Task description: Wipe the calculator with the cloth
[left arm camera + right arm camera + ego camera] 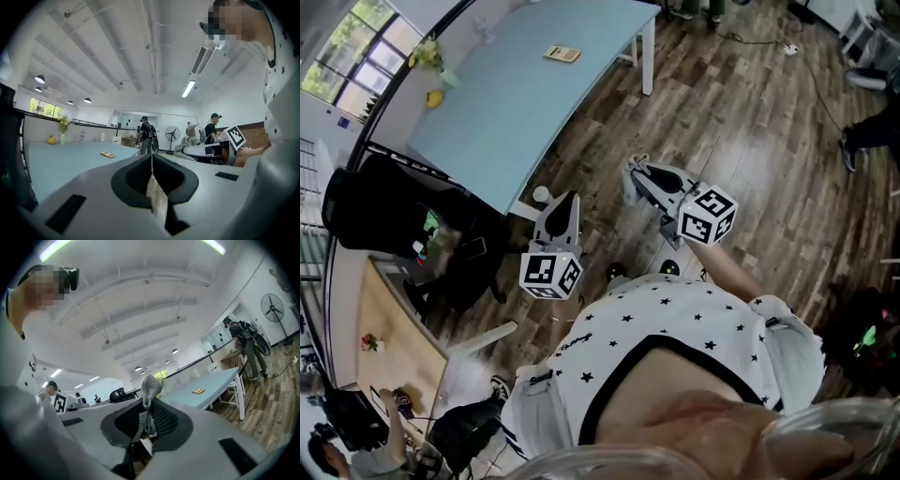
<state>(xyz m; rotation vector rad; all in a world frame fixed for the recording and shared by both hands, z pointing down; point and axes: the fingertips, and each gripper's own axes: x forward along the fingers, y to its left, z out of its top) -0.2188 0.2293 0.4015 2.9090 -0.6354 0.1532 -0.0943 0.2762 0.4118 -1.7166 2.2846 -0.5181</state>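
**Cloth (149, 389) gripped, calculator (562, 53) far ahead**

The right hand-held gripper (149, 405) is clamped on the grey cloth, which pokes out past its tips. The left hand-held gripper (152, 157) is closed on nothing. The calculator lies well ahead of both, on the blue tabletop (511, 108)

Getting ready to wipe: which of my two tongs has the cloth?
The right tongs: a grey cloth is pinched between them. The left tongs are shut on nothing.
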